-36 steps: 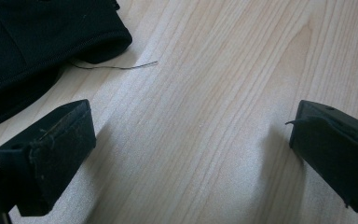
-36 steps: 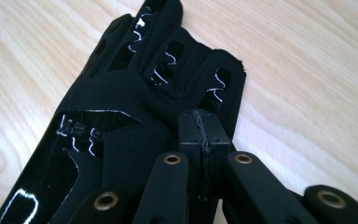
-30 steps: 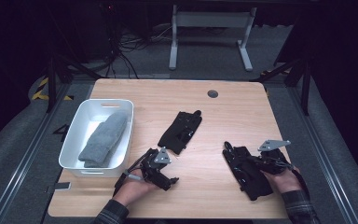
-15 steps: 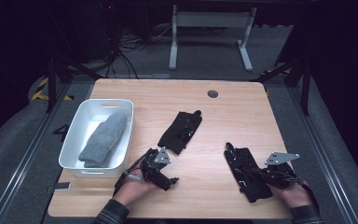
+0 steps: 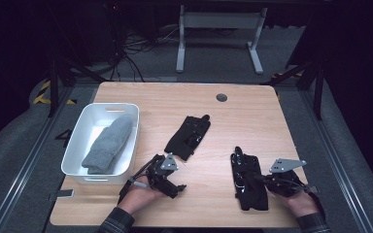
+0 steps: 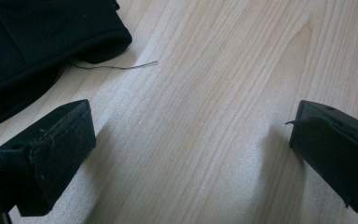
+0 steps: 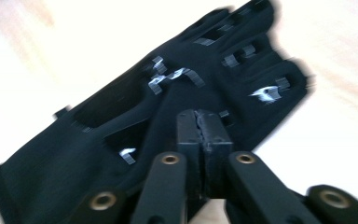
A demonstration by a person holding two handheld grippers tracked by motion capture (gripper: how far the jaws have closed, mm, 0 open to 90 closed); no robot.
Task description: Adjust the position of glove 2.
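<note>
Two black gloves lie on the wooden table [image 5: 175, 102]. One glove [image 5: 188, 137] is near the middle, and its cuff edge [image 6: 37, 37] shows in the left gripper view. My left gripper [image 5: 172, 174] [image 6: 191, 135] rests just in front of it, open, with bare wood between its jaws. The second glove [image 5: 247, 182] [image 7: 121, 116] lies at the front right, fingers pointing away. My right gripper [image 5: 260, 178] [image 7: 203, 123] sits over it. Its jaws have just been opening slightly but still look pressed together. I see no fabric between them.
A white bin [image 5: 75, 145] at the left holds a folded grey cloth [image 5: 108, 143]. A round cable hole [image 5: 221, 97] sits near the table's far edge. A loose thread [image 6: 116, 66] lies by the middle glove. The table's front edge is close to both hands.
My right hand has shifted a little toward the near right over its glove. The gloves, the bin and the left gripper have stayed put.
</note>
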